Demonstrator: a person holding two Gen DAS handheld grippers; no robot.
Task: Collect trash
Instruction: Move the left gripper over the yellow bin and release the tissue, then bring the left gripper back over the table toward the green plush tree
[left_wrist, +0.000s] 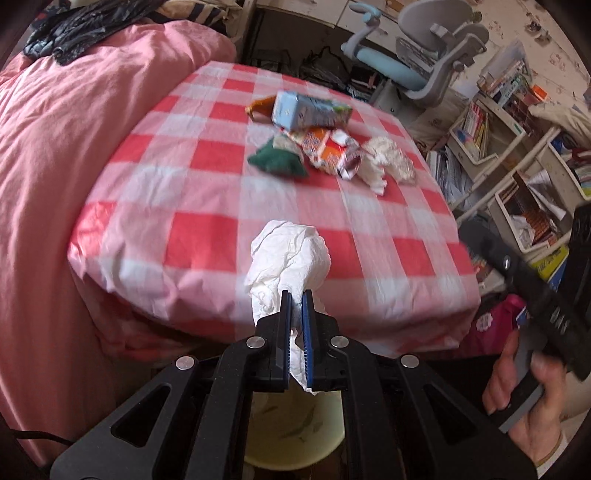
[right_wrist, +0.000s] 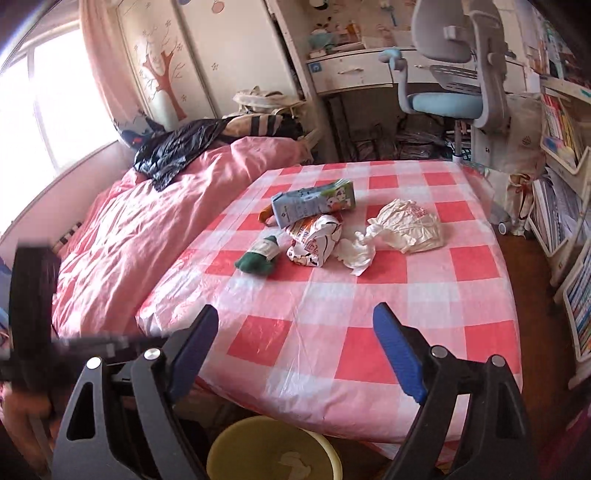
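pinching a white tissue (left_wrist: 288, 258) above the yellow bin (left_wrist: 295, 432), right gripper (right_wrist: 295, 350) fingers spread.

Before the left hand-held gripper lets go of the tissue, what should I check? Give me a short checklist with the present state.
1. Left hand-held gripper shut on the crumpled tissue: ok.
2. Yellow bin below the tissue: ok.
3. Bin has room: ok.
4. Right hand-held gripper open and empty: ok.
5. Trash left on the checked cloth, such as the milk carton: not ok.
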